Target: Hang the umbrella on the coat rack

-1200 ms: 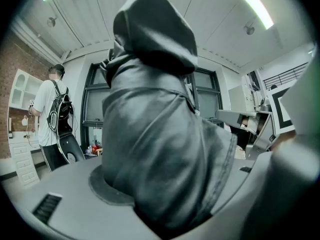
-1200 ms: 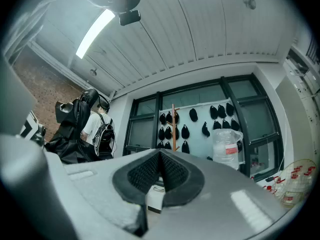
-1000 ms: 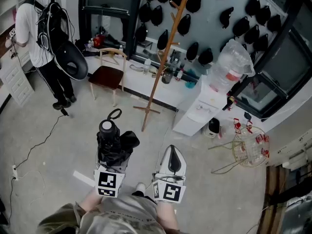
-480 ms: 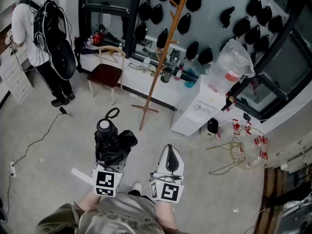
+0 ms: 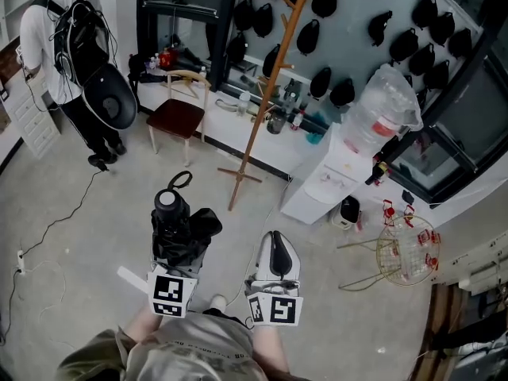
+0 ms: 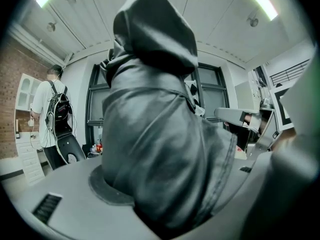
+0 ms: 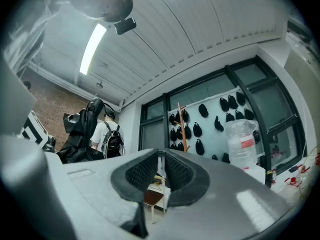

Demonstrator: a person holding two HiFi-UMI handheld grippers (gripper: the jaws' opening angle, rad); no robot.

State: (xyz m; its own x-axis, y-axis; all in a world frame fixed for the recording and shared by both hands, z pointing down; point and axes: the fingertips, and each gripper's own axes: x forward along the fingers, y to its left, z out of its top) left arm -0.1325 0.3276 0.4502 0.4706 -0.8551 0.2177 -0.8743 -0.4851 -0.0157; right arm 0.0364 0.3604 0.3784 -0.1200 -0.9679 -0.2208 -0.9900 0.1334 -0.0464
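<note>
A folded black umbrella stands upright in my left gripper, which is shut on its lower part. Its handle cap and wrist loop point up. In the left gripper view the umbrella fills the middle and hides the rack. My right gripper is beside it and holds nothing. Its jaws have just been opening by a hair, but the pads still look together at the tips. The wooden coat rack stands ahead on the floor. It also shows past the right gripper as a thin pole, the coat rack.
A person with a backpack stands at the back left. A wooden chair is left of the rack, and a white water dispenser is to its right. A wire basket and a cable lie on the floor. Black caps hang on the wall.
Both grippers have edged a little forward and left over the floor, the left one still holding the umbrella. The person at the back left has shifted slightly.
</note>
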